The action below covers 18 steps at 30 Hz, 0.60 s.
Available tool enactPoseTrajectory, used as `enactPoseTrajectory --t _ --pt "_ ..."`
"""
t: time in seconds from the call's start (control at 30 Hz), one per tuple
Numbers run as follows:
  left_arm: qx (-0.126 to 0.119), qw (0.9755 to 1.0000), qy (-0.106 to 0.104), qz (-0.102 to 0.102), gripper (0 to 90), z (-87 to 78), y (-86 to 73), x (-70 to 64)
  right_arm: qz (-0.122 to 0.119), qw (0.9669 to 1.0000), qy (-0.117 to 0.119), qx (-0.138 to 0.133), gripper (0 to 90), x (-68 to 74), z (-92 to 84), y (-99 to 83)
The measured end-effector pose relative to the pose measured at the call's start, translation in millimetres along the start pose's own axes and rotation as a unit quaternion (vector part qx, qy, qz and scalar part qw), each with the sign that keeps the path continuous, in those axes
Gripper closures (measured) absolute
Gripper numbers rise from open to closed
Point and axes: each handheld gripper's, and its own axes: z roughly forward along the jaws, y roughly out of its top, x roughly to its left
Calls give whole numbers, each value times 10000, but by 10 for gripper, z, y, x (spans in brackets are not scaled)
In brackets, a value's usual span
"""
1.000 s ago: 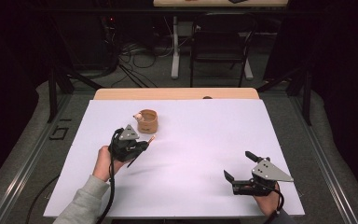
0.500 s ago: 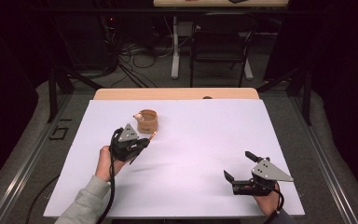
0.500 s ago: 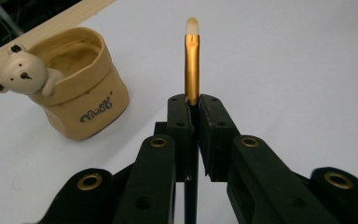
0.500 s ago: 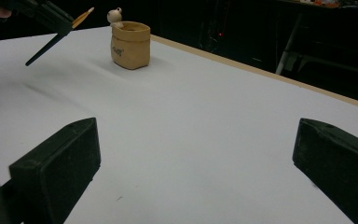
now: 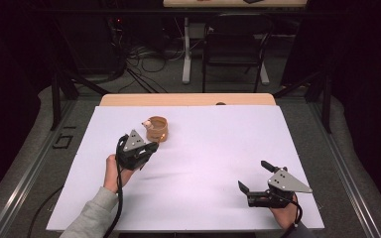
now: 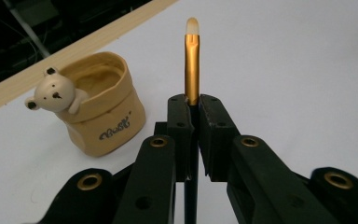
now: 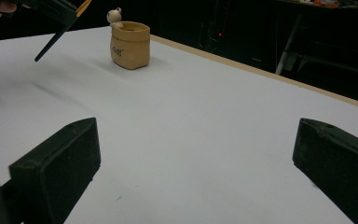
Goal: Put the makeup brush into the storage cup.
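Gold-ferruled brush [image 6: 192, 70] is clamped in my left gripper [image 6: 192, 100], just near-left of the tan bear pot [image 5: 156, 129]. Guessing next it tips into the pot. Right gripper [image 5: 256, 177] idles wide open, near right.

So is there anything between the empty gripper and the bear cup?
No. In the right gripper view, bare white table runs from the open right gripper to the bear cup.

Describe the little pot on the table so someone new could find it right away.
On the white table, look at the far left part, just beyond the left gripper. The tan pot stands there upright and open-topped. A small bear figure peeks over its rim.
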Motion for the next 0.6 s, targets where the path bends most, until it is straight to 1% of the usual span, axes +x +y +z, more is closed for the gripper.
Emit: enactPoseTrajectory --t 0.23,0.43,0.6 --pt "-227 9996 154 -45 837 12 1 2 -3 10000 8 21 4 -2 -2 0" --pt "-439 9986 280 -89 837 18 5 3 0 10000 0 30 4 -2 -1 0" --pt "-518 9981 324 -96 837 52 13 -3 3 10000 -4 8 4 2 5 -2"
